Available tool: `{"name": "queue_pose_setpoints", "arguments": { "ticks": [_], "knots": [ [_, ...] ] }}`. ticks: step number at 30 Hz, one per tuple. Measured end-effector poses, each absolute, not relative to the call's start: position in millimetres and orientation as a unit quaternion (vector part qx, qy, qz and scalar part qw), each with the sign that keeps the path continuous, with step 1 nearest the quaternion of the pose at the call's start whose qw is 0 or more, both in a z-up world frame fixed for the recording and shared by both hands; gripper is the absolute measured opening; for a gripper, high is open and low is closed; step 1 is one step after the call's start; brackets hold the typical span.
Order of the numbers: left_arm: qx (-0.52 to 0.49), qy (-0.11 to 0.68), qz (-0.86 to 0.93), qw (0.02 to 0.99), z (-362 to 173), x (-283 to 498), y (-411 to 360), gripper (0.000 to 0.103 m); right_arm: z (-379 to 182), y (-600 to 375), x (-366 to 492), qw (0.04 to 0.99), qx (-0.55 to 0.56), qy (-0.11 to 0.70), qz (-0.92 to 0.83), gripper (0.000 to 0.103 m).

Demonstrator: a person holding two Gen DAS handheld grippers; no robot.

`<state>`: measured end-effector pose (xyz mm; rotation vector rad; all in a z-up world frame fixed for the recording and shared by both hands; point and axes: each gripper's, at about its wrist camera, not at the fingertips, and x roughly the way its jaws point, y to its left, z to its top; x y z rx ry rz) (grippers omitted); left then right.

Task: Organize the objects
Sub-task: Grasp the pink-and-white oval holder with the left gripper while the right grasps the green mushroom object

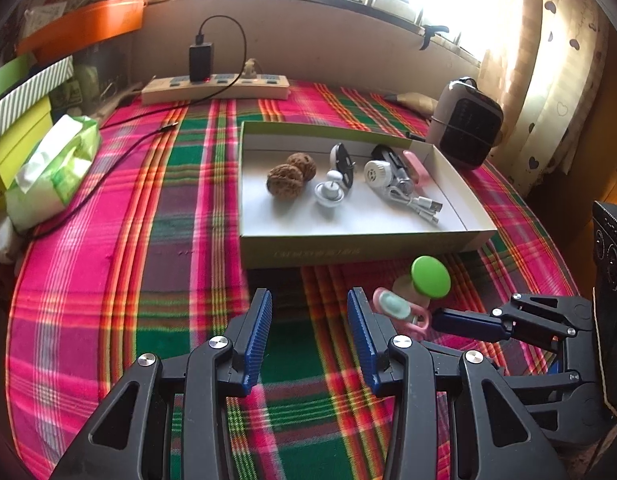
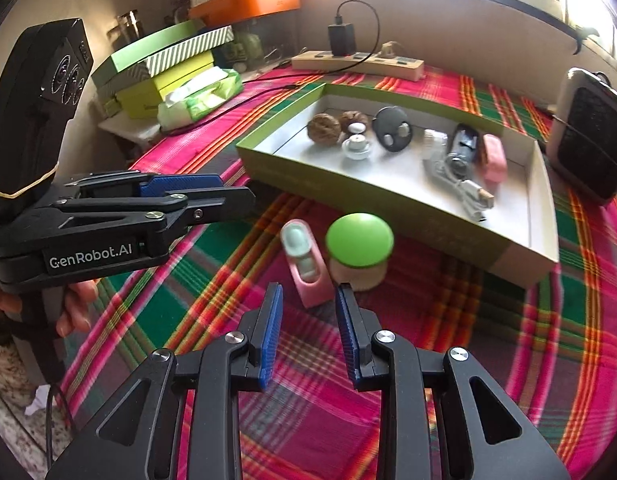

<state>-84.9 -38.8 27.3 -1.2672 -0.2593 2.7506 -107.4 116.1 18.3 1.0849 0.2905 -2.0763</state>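
A lived-in home: a table under a bright plaid cloth (image 1: 156, 184) by a sunlit window with a heart-print curtain (image 1: 556, 52), a power strip (image 1: 214, 86), tissues (image 1: 52, 172) and stacked boxes (image 2: 164, 68) alongside.

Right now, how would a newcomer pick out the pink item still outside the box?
Find the shallow open box on the plaid tablecloth. Two things sit on the cloth against its near wall. Beside the green-capped mushroom-shaped thing lies the pink case, the only one with a pale mint oval insert.

Black tongs (image 2: 308, 300), ribbed blue pads (image 2: 270, 336), silver screws, "GenRobot.AI" label
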Motion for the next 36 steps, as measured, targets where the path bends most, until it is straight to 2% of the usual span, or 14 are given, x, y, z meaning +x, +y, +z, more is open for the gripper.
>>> {"name": "queue_pose_setpoints", "arguments": {
  "ticks": [13, 24, 34, 36],
  "knots": [
    [-0.418, -0.100, 0.902, 0.047, 27, -80, -51, 0.038, 15, 90, -100, 0.417, 0.416, 0.115, -0.800, 0.029],
    [-0.417, -0.095, 0.899, 0.096, 27, -81, -35, 0.038, 19, 136, -105, 0.360, 0.417, 0.100, -0.829, 0.029],
    [-0.430, -0.050, 0.892, 0.133, 22, -84, -7, 0.039, 22, 170, -118, 0.309, 0.417, 0.073, -0.852, 0.029],
    [-0.434, -0.045, 0.890, 0.134, 20, -87, -5, 0.039, 22, 172, -118, 0.307, 0.417, 0.072, -0.852, 0.032]
  ]
}}
